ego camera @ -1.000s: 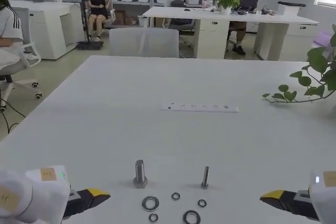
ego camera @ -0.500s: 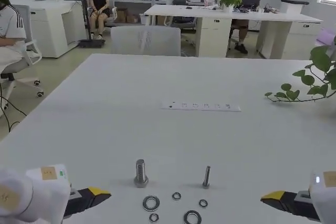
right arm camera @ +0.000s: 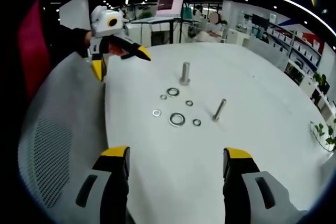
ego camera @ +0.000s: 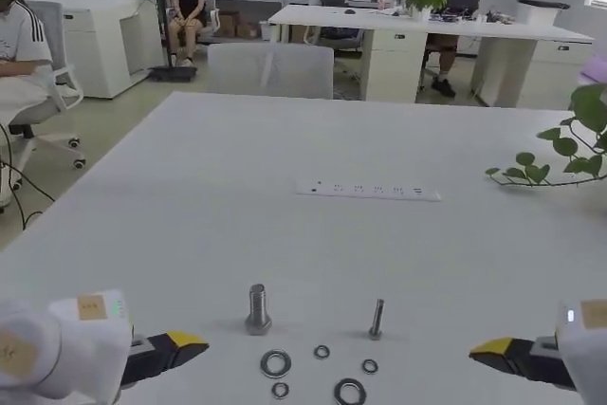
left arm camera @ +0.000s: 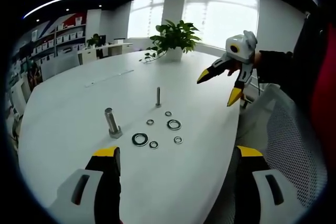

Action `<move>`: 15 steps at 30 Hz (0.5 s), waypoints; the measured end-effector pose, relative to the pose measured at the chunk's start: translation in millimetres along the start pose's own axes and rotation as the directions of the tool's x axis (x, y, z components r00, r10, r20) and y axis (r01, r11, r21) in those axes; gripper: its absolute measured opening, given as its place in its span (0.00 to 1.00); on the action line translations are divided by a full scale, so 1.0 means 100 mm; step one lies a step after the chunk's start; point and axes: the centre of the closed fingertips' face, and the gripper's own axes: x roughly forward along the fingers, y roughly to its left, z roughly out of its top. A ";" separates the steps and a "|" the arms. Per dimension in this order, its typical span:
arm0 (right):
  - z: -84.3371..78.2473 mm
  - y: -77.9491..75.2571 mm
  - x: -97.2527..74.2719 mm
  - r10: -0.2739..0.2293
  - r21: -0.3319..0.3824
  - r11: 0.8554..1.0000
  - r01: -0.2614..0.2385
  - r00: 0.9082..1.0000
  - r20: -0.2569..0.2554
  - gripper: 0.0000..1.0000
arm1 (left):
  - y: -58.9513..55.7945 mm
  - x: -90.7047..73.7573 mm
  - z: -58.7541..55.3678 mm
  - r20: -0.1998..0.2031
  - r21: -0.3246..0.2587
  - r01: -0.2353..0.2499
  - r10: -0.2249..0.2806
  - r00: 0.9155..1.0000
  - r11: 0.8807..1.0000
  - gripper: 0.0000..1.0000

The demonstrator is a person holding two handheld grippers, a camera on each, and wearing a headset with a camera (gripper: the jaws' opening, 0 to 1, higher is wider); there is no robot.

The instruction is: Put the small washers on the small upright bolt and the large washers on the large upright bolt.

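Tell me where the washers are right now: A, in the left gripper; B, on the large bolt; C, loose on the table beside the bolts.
C: the washers lie flat on the table by the large bolt and small bolt, both shafts bare.

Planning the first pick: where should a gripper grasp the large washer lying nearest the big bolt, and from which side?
Probably from straight above: the large washer lies flat on the table, so pinch its band, one jaw in the hole, one outside. The left gripper, open, sits nearer.
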 end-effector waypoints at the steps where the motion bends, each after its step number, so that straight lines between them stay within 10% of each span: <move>1: 0.01 0.00 0.00 0.003 -0.010 1.000 -0.003 1.000 -0.004 0.73 | -0.01 0.00 0.00 0.002 -0.001 0.000 0.000 1.000 1.000 0.90; 15: 0.22 0.01 0.14 0.060 -0.113 0.991 -0.066 0.997 -0.058 0.68 | -0.10 -0.09 -0.03 0.029 -0.021 -0.018 0.019 0.999 1.000 0.90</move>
